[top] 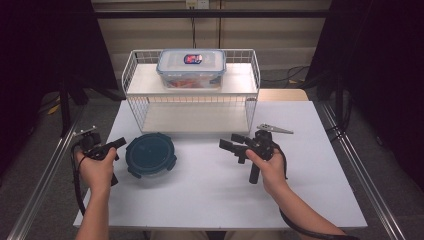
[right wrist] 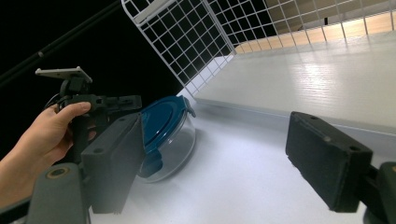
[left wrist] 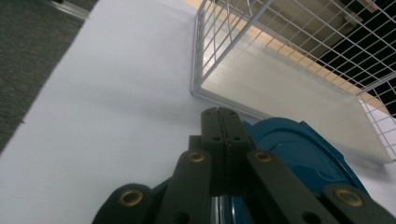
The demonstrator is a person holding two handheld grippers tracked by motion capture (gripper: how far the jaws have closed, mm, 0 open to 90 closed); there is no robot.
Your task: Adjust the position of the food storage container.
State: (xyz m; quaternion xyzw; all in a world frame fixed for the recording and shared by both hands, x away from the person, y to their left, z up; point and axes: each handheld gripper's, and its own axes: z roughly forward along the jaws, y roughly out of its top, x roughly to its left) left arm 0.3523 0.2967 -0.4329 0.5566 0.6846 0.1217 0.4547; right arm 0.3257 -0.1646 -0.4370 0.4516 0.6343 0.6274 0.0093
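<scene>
**Claws poised beside the blue-lidded glass container**

Claws first: the left claw (top: 120, 142) is clenched tight, its two black jaws pressed flat together with nothing between them, as the left gripper view (left wrist: 221, 122) shows plainly. Just to its right, close beside the tips but not touching as far as the high view tells, sits the round clear glass container with the dark blue clip-on lid (top: 150, 154), on the white tabletop (top: 210, 190). The right claw (top: 229, 142) is released, jaws standing wide apart and holding nothing; it points toward the same container, which lies well apart from it to its left, seen between its jaws' line of sight in the right gripper view (right wrist: 166, 135).

Beyond both claws stands the white wire two-tier rack (top: 254, 75), and on its upper shelf rests a rectangular clear plastic box with a pale blue-rimmed lid (top: 191, 67).

The step in hand looks like an approach to the round container. To do it well, the clenched left claw would need to open before it can take a lid clip or the rim; the right one, already wide, should come in level and square to the glass wall, since a curved, smooth side can slip out of a skewed pinch. Steadying with one claw while the other works seems the safest way.
</scene>
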